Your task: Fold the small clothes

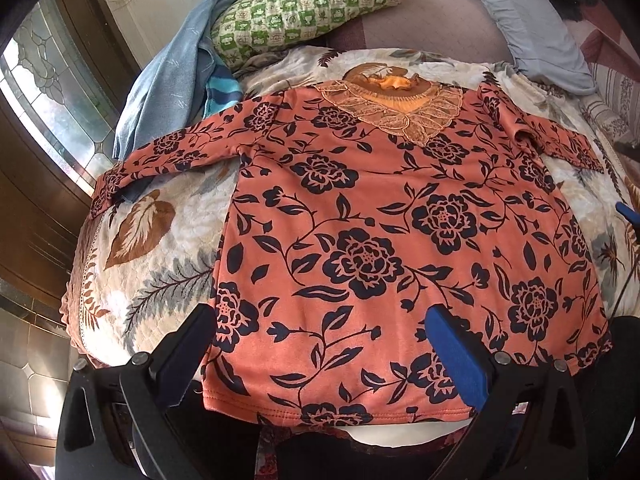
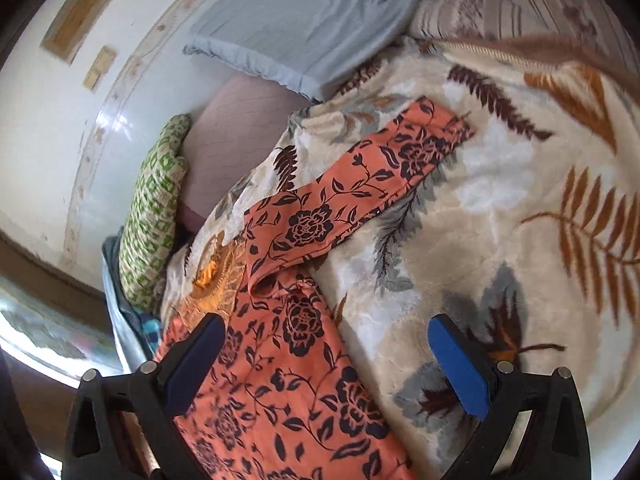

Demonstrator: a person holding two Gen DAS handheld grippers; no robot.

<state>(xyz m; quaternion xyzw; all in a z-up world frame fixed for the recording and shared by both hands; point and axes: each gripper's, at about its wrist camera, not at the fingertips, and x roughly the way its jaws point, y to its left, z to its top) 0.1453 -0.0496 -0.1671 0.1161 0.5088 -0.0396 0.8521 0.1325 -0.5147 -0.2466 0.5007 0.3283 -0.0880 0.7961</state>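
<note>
Folding is not yet begun, as far as the pictures are telling: the orange floral blouse point(image 1: 400, 240) is lying flat and face up on the leaf-patterned blanket point(image 1: 160, 248), with its lace collar point(image 1: 400, 108) pointing away toward the green checked pillow point(image 1: 304, 8) and the grey pillow point(image 1: 532, 24). Both sleeves are spreading out to the sides. The left gripper point(image 1: 320, 344) is hovering over the hem area of the blouse with its jaws standing wide apart, and nothing is between them. The right gripper point(image 2: 328, 364) is hanging above the right side seam, just below the right sleeve point(image 2: 360, 188); its jaws are also wide and are holding nothing.

The step in hand is probably the first fold, bringing a sleeve and a side of the body inward. To do it well, the right gripper should be going to the sleeve near its cuff and pinching only the sleeve cloth, not the soft blanket under it, because the pile is looking thick and could be caught together. The left gripper should be pressing or holding the hem, so the body is not sliding when the sleeve is pulled across. A small wrinkle is showing at the right armpit; smoothing it first would be giving a cleaner edge.
</note>
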